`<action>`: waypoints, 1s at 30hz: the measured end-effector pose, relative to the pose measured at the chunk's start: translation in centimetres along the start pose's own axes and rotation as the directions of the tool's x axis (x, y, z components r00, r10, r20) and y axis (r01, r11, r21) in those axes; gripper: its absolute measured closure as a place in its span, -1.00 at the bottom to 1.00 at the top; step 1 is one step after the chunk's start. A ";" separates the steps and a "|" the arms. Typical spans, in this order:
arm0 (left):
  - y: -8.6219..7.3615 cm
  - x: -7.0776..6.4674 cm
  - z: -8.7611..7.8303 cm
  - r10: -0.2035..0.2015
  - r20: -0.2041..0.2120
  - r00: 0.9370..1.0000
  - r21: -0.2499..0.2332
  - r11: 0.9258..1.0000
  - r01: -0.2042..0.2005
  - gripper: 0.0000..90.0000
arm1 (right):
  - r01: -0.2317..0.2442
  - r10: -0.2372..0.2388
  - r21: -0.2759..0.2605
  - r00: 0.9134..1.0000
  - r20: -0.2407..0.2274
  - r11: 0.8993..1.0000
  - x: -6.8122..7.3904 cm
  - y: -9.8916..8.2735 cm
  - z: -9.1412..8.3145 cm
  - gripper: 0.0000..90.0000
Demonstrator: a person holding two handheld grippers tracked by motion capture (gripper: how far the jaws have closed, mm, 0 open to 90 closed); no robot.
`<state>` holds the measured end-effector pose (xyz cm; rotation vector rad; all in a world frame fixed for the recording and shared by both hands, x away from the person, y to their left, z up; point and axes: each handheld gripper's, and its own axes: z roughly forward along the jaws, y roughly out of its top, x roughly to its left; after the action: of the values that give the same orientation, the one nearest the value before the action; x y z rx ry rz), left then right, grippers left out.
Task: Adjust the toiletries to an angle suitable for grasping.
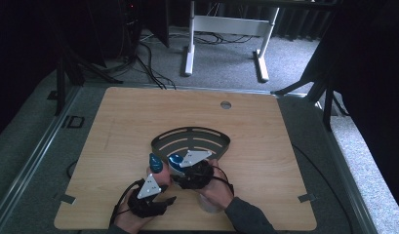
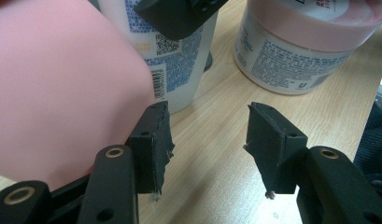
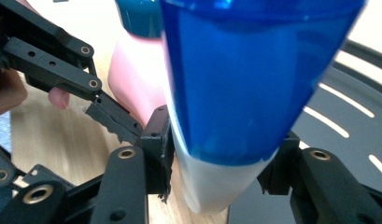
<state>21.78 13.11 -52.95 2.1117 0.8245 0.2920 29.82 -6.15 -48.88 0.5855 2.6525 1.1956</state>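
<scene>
A white bottle with a blue cap (image 3: 235,79) stands between the jaws of my right gripper (image 3: 221,158), and both pads lie against its sides. It sits at the near edge of a black slotted corner shelf (image 1: 189,132), where its cap (image 1: 176,159) shows beside my right gripper (image 1: 175,168). Just left of it stands a pink bottle (image 2: 62,84) with a teal cap (image 1: 155,163). My left gripper (image 2: 207,140) is open over bare wood, the pink bottle outside its left jaw. From above, the left gripper (image 1: 163,176) sits at the front, pointing at the bottles.
A squat jar with a pink lid (image 2: 300,42) stands on the table to the right, close by my right forearm (image 1: 209,202). The black shelf (image 3: 347,107) lies flat mid-table. A grommet hole (image 1: 226,105) is near the far edge. Bare wood spreads to both sides.
</scene>
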 end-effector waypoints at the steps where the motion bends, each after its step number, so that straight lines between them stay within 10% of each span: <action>1: 0.0 0.0 0.0 0.002 0.001 1.000 0.000 1.000 -0.002 0.10 | 0.000 0.000 0.001 1.000 -0.002 1.000 -0.1 0.0 -0.1 0.09; 9: 0.2 -0.2 0.2 0.011 0.007 1.000 0.004 1.000 -0.011 0.11 | -0.018 0.018 -0.007 1.000 -0.011 1.000 -1.5 -1.8 -4.0 -0.06; 15: 0.3 -0.3 0.7 0.023 0.014 1.000 0.013 1.000 -0.023 0.11 | -0.108 0.113 -0.071 0.991 0.069 0.992 -5.6 -3.2 -7.0 0.43; 20: 0.6 -0.6 1.1 0.031 0.025 0.999 0.016 0.999 -0.031 0.11 | -0.189 0.198 -0.064 0.962 0.187 0.980 -9.9 -4.7 -5.8 0.95; 30: 1.1 -1.3 1.9 0.056 0.060 0.997 0.008 0.998 -0.057 0.12 | -0.249 0.232 0.034 0.936 0.265 0.968 -12.8 -6.1 -1.9 1.00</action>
<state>22.17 10.58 -53.25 2.1451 0.7337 0.2534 39.12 -16.53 -52.23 1.0295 2.4580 1.0072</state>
